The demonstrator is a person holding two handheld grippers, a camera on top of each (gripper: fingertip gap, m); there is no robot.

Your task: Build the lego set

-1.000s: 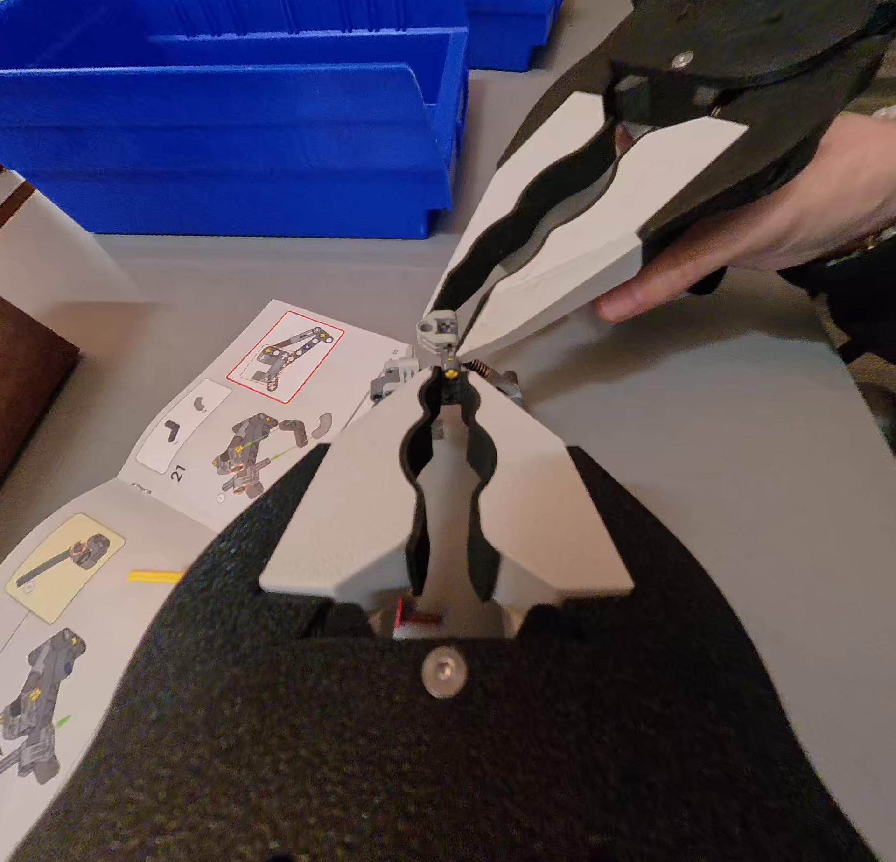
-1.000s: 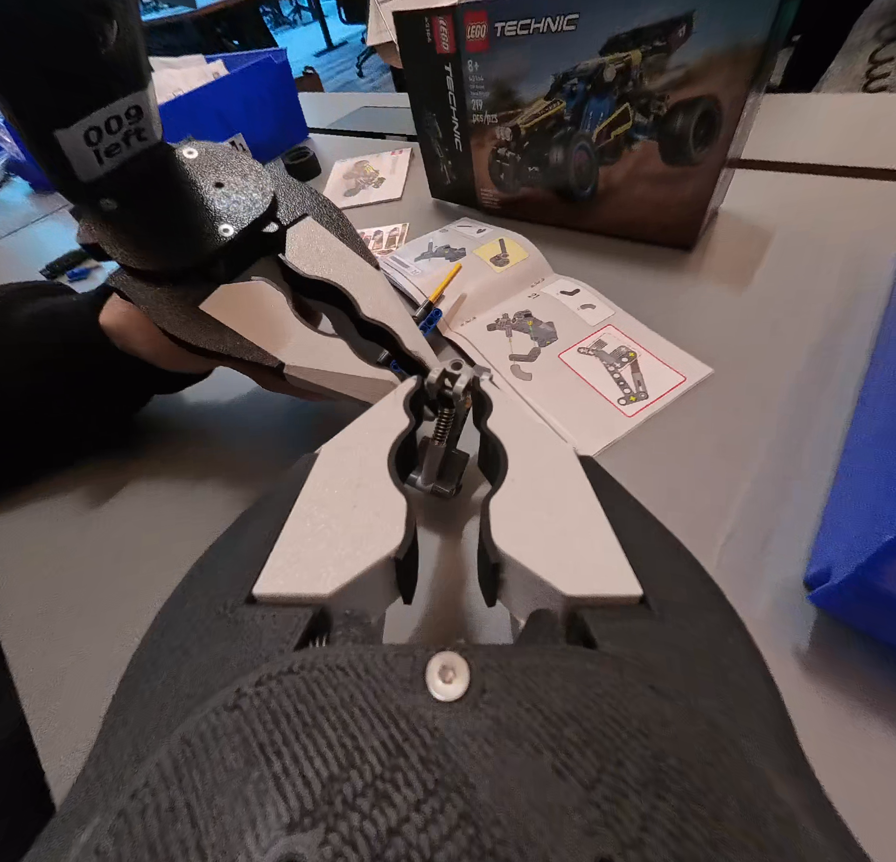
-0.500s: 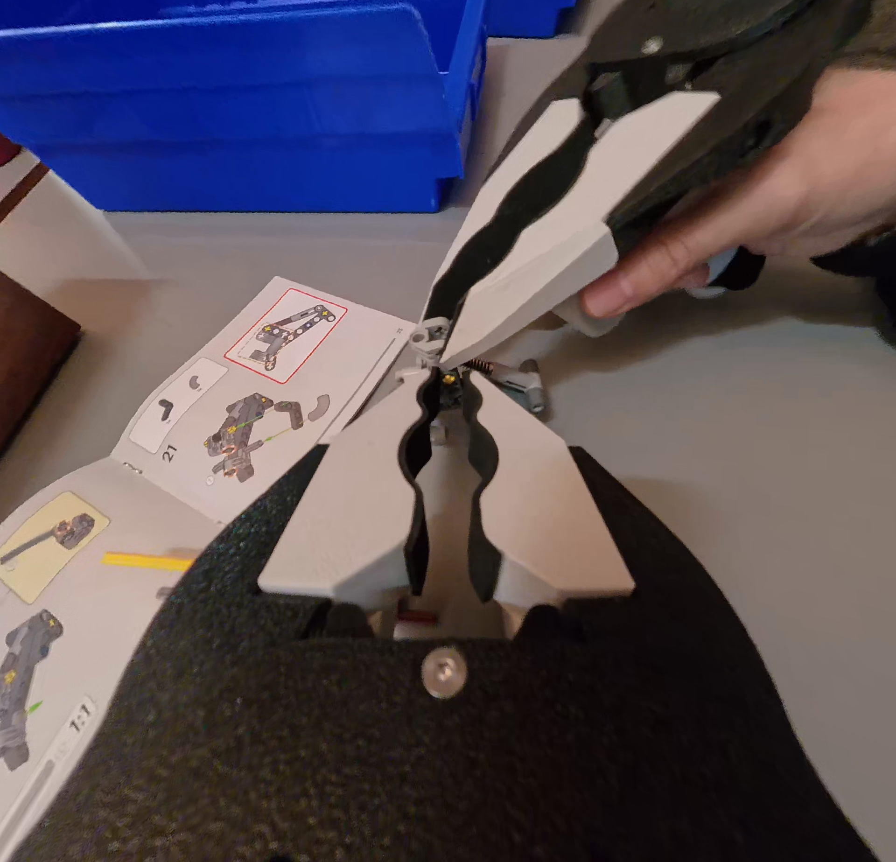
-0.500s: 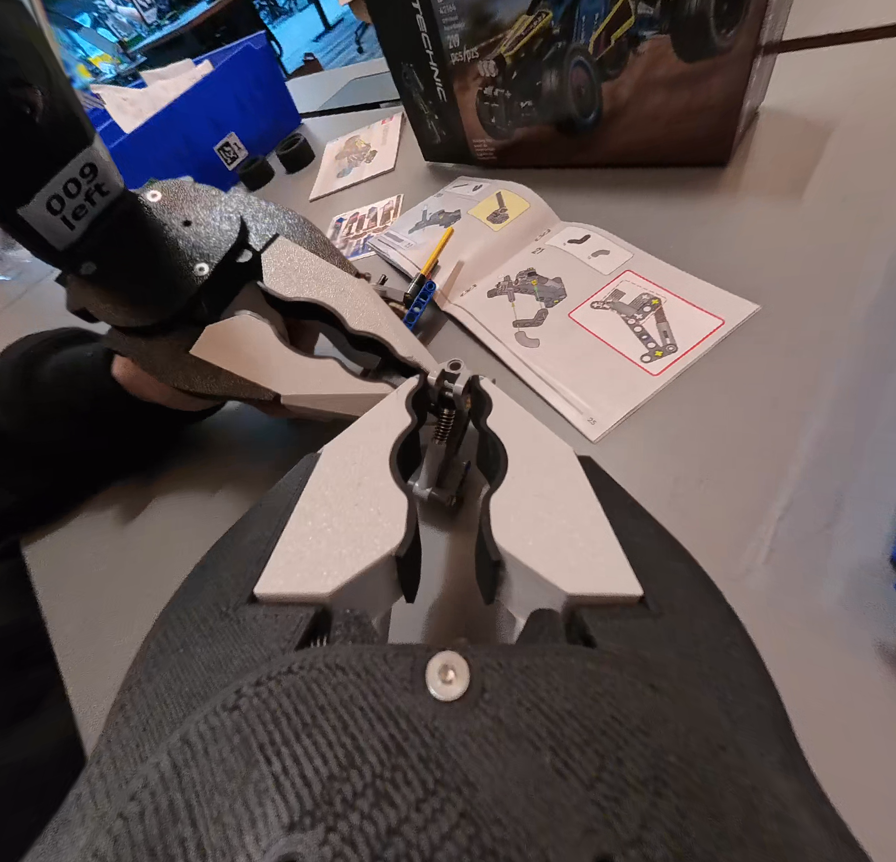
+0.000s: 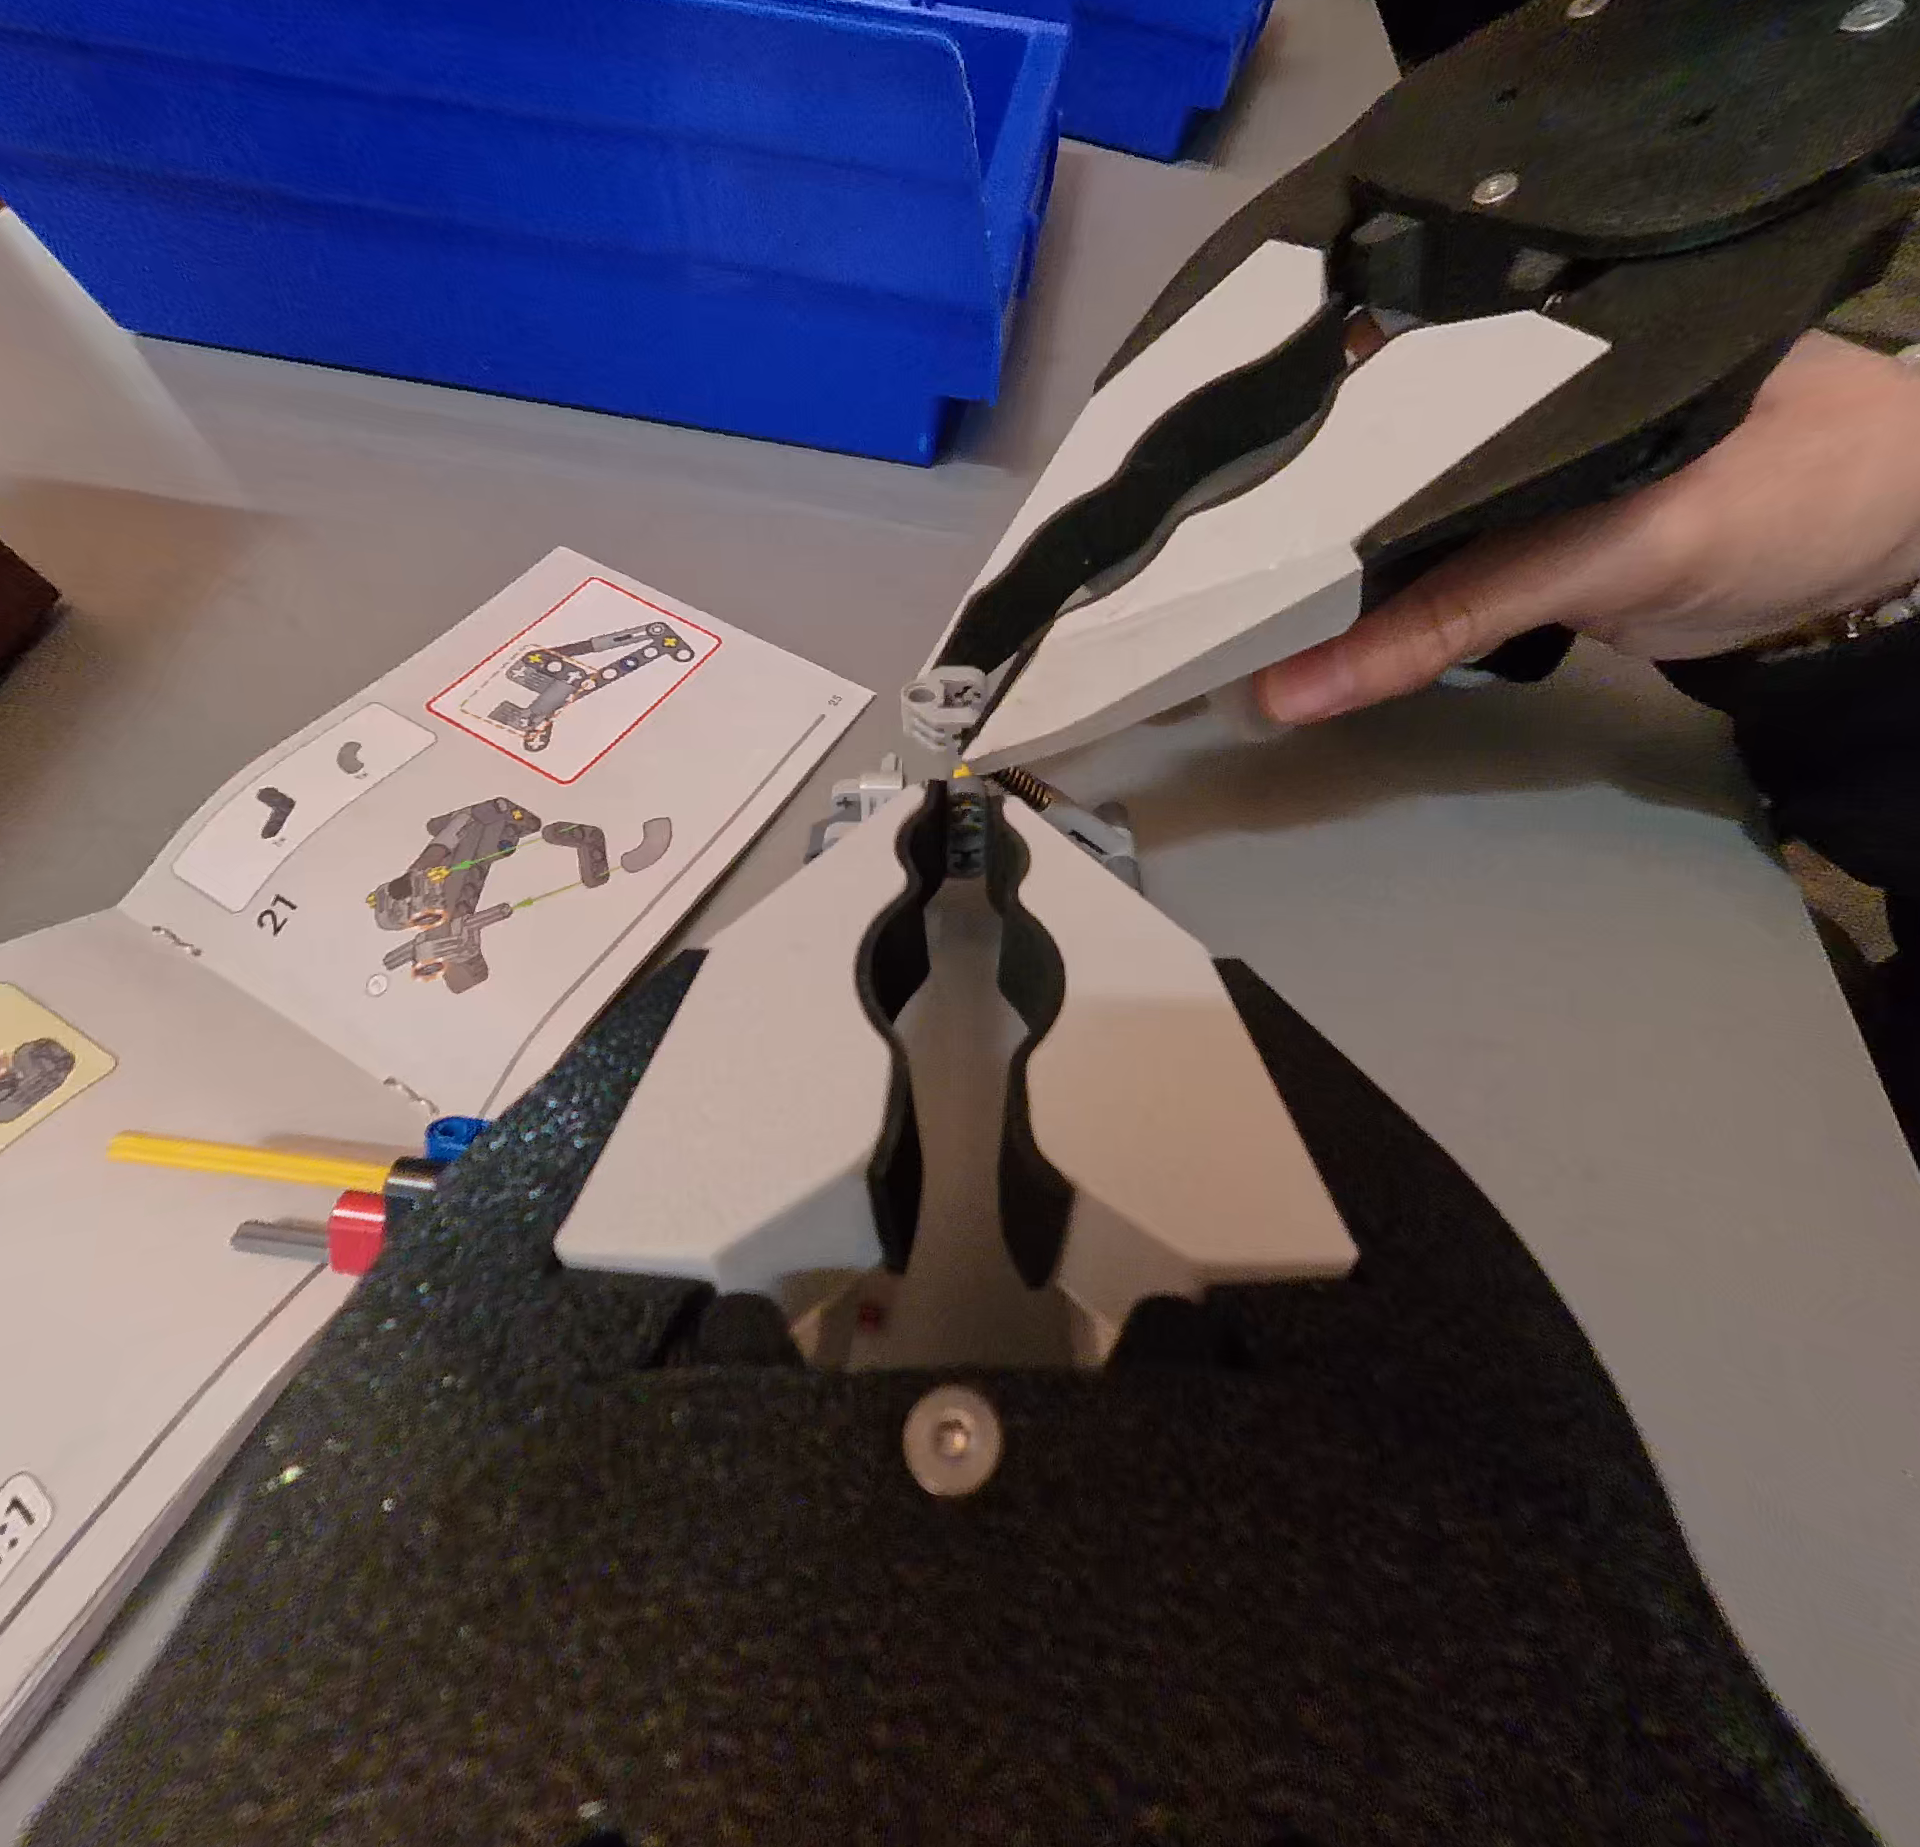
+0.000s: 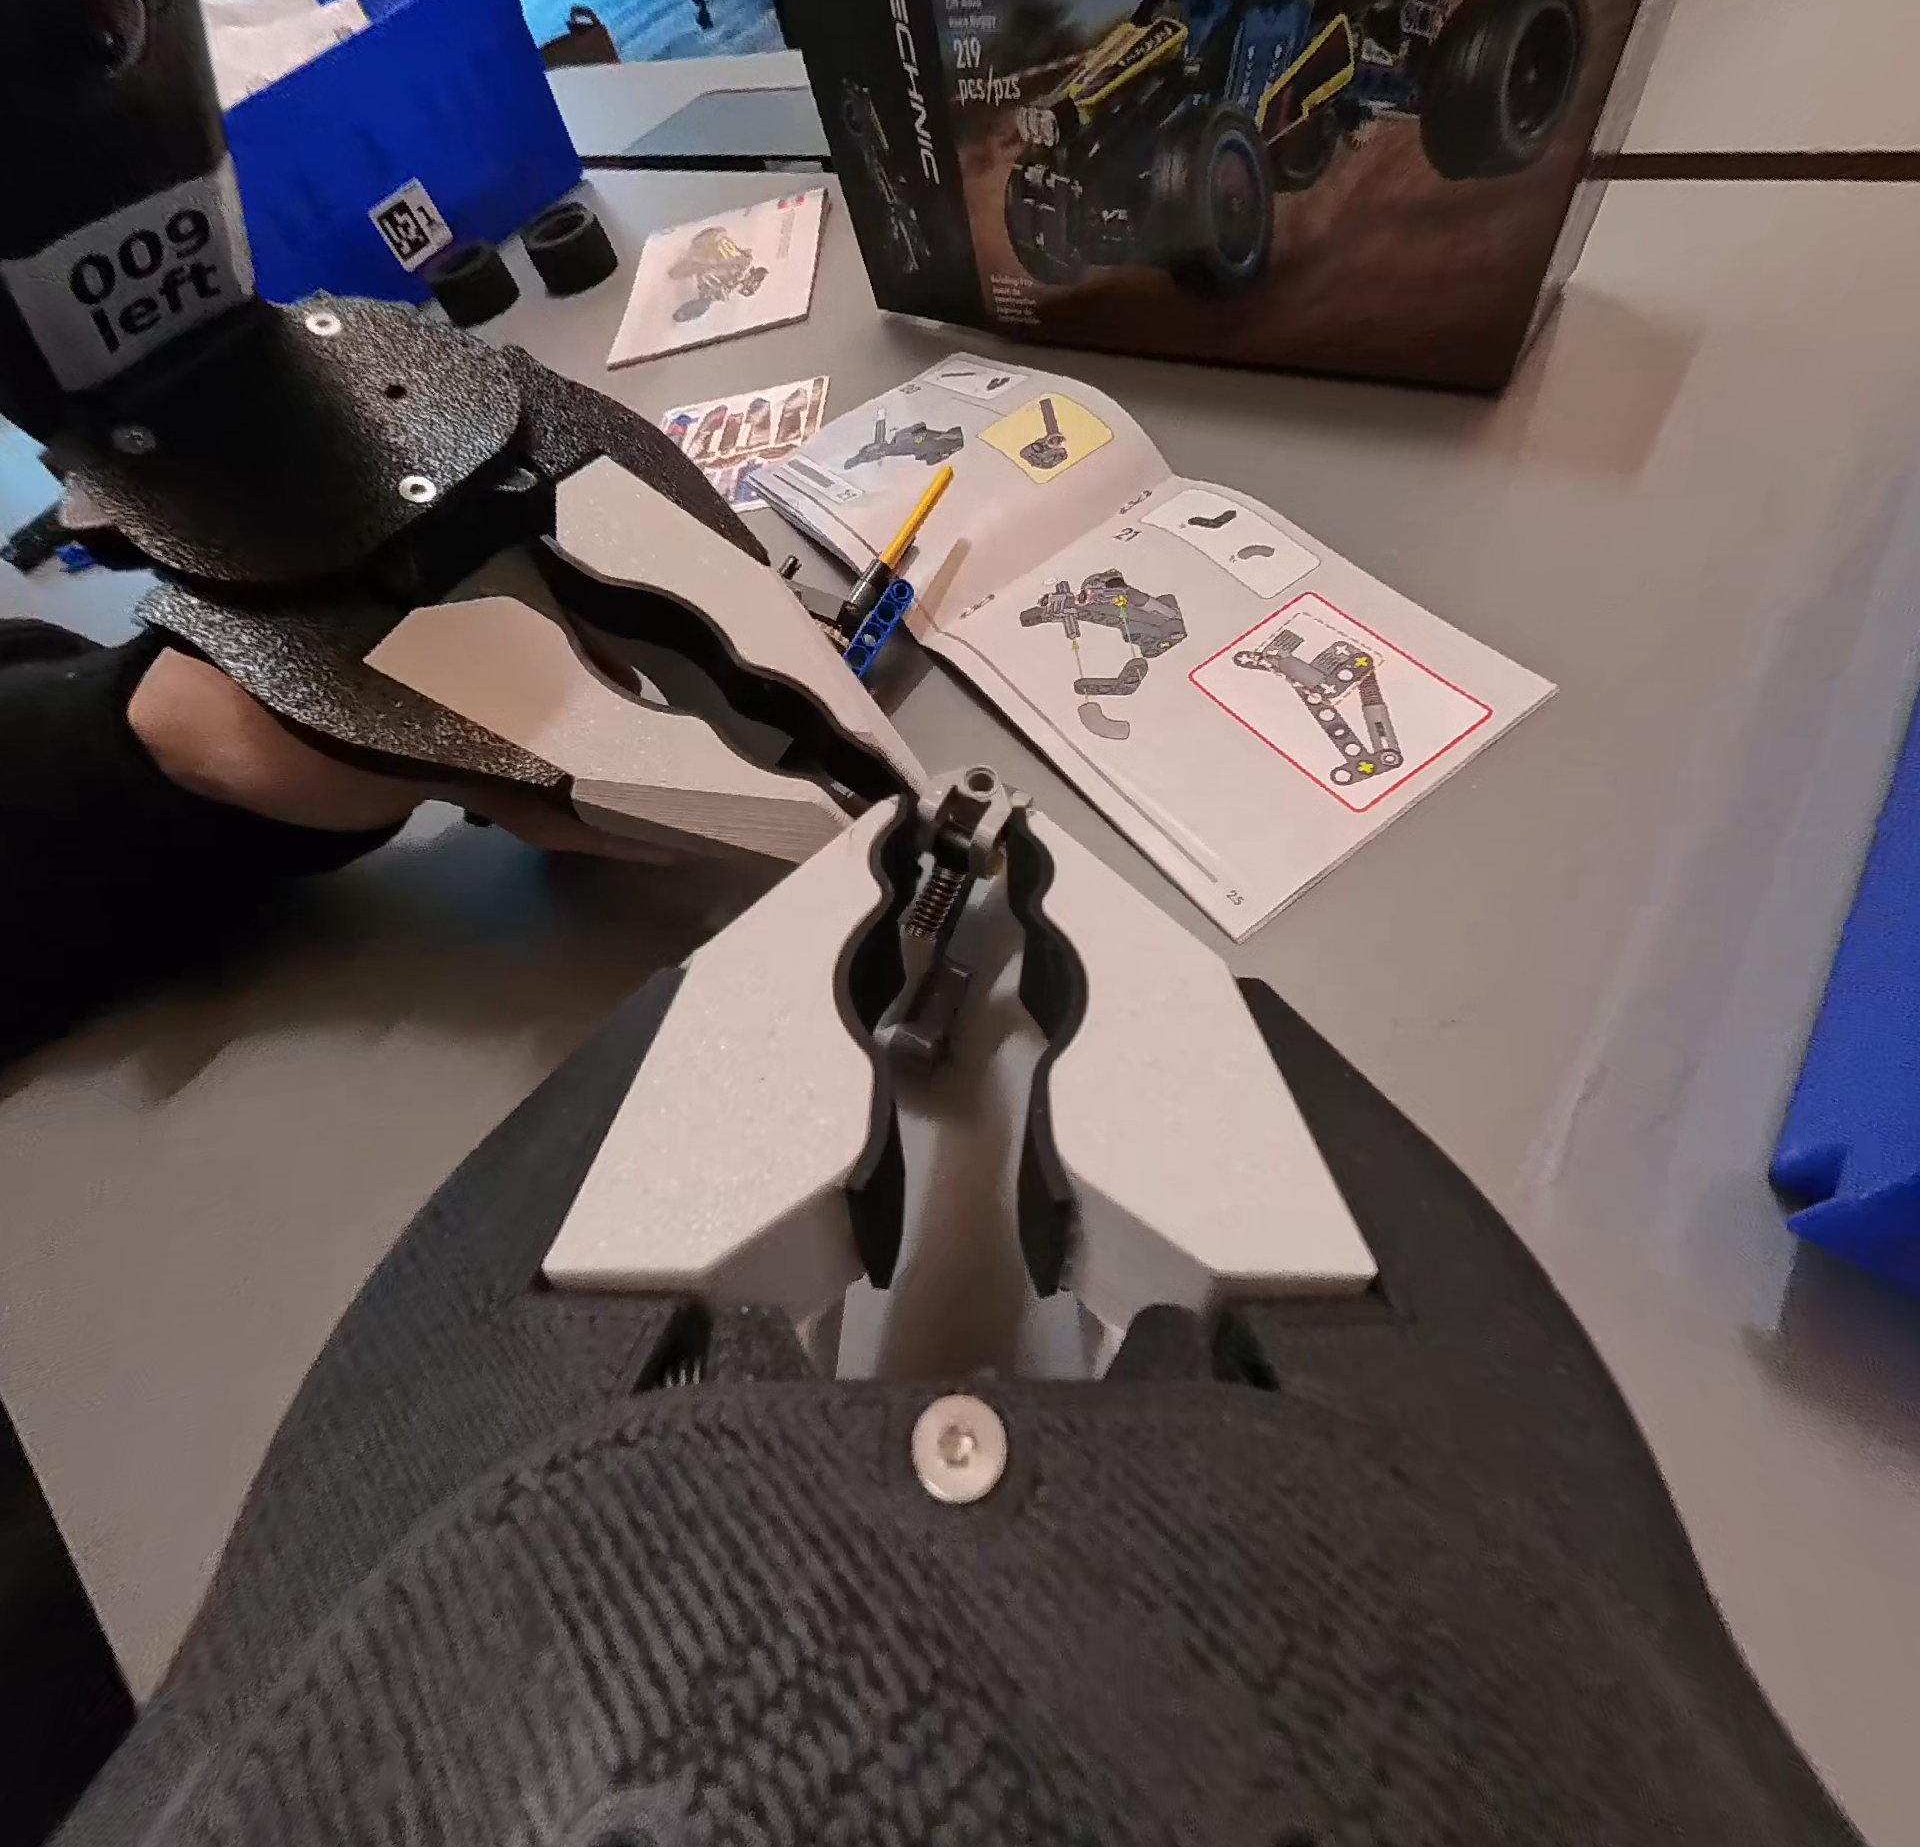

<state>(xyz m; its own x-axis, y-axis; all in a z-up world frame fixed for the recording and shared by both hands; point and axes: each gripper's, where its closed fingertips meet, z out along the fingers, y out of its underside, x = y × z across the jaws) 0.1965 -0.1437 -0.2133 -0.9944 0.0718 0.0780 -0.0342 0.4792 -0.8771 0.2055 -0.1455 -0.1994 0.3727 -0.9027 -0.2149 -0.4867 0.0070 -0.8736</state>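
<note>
While both tools (image 5: pixel 961 795) (image 6: pixel 961 810) pinch the shock absorber (image 6: pixel 940 893).

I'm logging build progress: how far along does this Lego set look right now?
Early. Done: only a small assembly exists. In hand: the right tool is shut on a grey shock absorber with a spring, and the left tool grips a dark piece meeting it. Left: the booklet lies open, two tyres sit unused near the box, and a yellow axle and blue beam wait.

my left gripper (image 5: pixel 958 798) and right gripper (image 6: pixel 961 805) meet tip to tip, each pinched on something, hands (image 5: pixel 1683 540) underneath.
</note>
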